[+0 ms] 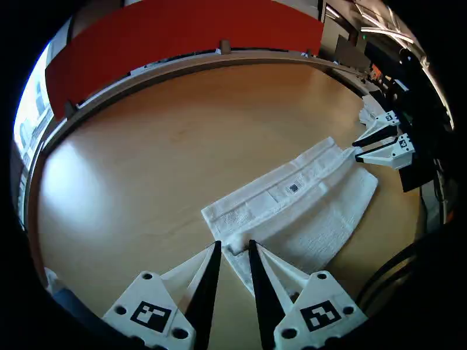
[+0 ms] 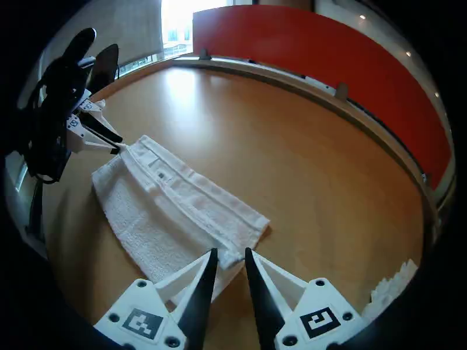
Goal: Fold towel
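A white towel (image 1: pixel 303 204), folded lengthwise with a small label on its top layer, lies flat on the wooden table (image 1: pixel 163 146). In the left gripper view, my left gripper (image 1: pixel 234 243) has its fingers close together on the towel's near end, cloth between the tips. My right gripper (image 1: pixel 355 151) pinches the far end, held by a dark-sleeved hand. In the right gripper view the towel (image 2: pixel 169 198) runs from my right gripper (image 2: pixel 230 252), closed on the near corner, to my left gripper (image 2: pixel 118 146) at the far corner.
A red partition (image 1: pixel 175 35) stands along the table's curved back edge (image 2: pixel 350 111). Another white cloth (image 2: pixel 397 283) lies near the table's edge beside my right gripper. Bare wood stretches beyond the towel toward the partition.
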